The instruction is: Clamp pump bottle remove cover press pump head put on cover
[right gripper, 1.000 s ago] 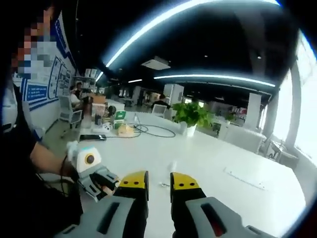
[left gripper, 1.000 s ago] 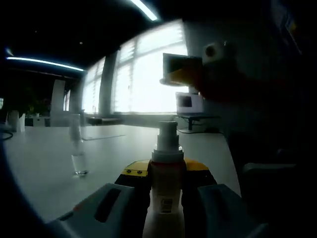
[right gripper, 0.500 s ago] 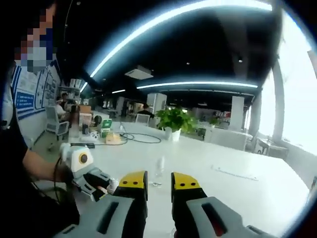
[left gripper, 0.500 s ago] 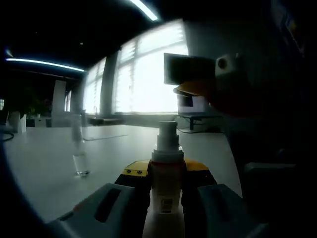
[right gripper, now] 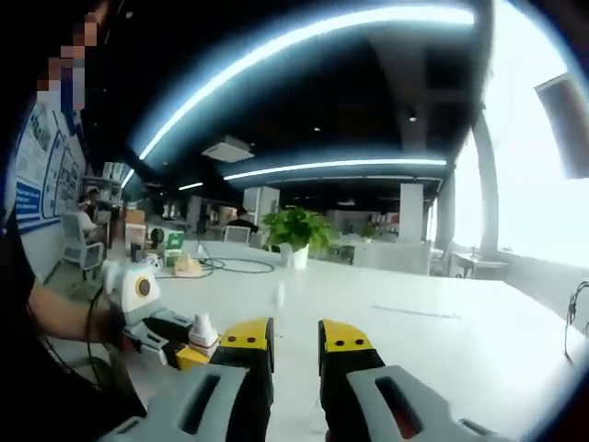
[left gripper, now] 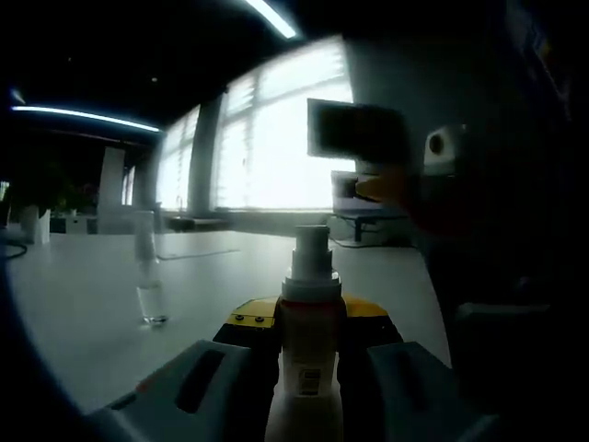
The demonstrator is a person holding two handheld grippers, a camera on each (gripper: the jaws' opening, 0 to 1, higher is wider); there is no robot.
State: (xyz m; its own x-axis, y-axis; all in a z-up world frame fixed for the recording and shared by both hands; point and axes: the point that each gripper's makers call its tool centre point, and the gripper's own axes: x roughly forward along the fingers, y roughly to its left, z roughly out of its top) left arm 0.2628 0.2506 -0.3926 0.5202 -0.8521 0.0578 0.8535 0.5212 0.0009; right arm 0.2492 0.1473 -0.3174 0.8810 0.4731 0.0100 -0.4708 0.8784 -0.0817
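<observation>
Bottle: your left gripper (left gripper: 308,354) has the pump bottle (left gripper: 308,368) clenched between its fingers (left gripper: 247,318) — it stands upright just above the worktop (left gripper: 83,304), pale body, a small printed label low on the front.
Pump head: bare (left gripper: 311,253), white, with a narrow neck over a wider collar — no cover on it.
Cover: the clear cap (left gripper: 147,276) stands upright on the worktop, well apart from the bottle on its left; from your right gripper view it is a small pale shape (right gripper: 279,295) farther back on the worktop.
Done so far: clamping looks done, and the cover is off.
Left to do: I judge you are at the pressing step — then the cover has to go back on. Whether the head has been pressed yet I cannot tell.
Right gripper: in its own view the fingers (right gripper: 340,341) stand slightly parted with nothing between them (right gripper: 293,339); seen from the left gripper view it hangs above and to the right of the pump head (left gripper: 419,184), not touching it.
Left gripper from the right view: low at the left (right gripper: 175,336), with the white pump head (right gripper: 201,329) poking up from it.
Surroundings: bright windows (left gripper: 276,138) behind the bottle wash out its detail; a potted plant (right gripper: 296,230) sits far back on the worktop.
</observation>
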